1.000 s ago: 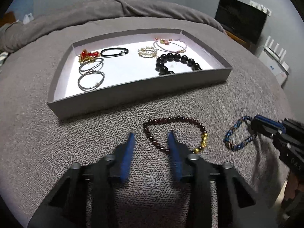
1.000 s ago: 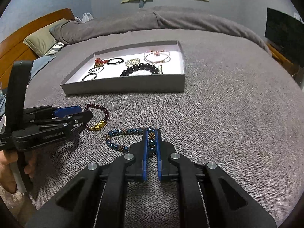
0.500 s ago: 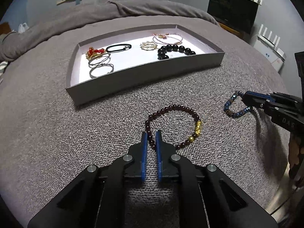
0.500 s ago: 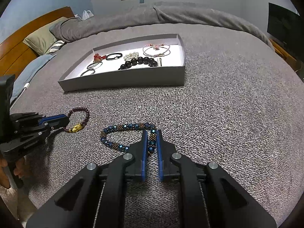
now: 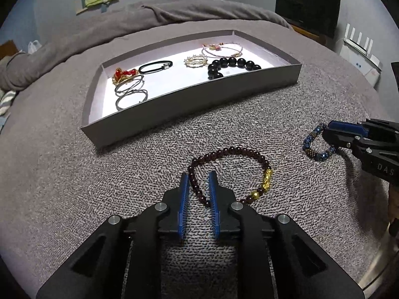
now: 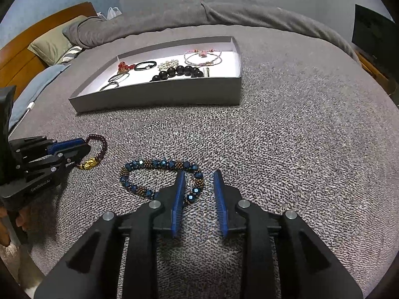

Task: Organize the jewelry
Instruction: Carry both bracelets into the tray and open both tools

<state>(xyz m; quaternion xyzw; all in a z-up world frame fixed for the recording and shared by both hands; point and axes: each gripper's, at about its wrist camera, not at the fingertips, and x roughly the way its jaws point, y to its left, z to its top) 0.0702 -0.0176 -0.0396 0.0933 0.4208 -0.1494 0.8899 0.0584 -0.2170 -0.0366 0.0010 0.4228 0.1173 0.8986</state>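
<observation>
A dark red bead bracelet (image 5: 229, 149) with a gold charm lies on the grey bedspread. One side of it runs between the blue pads of my left gripper (image 5: 198, 178). Those jaws are opening and do not press the beads. A blue and bronze bead bracelet (image 6: 154, 163) lies further right, with its right end between the pads of my right gripper (image 6: 198, 174). These jaws are opening too, with a gap on both sides. Each view shows the other gripper, the right gripper (image 5: 331, 128) and the left gripper (image 6: 82, 147). Behind both stands the grey tray (image 5: 189, 104) (image 6: 154, 97).
Inside the tray lie a black bead bracelet (image 5: 234, 62), silver bangles (image 5: 131, 97), a red and gold piece (image 5: 123, 73), a black cord loop and pink cord bracelets. A folded blanket (image 6: 224, 17) crosses the back, pillows (image 6: 52, 44) and a wooden headboard are at left, a screen (image 5: 308, 7) at right.
The left jaws closed around the red bracelet's strand and have since parted again. The right jaws, shut on the blue bracelet before, now stand apart. Both bracelets stay on the bedspread.
</observation>
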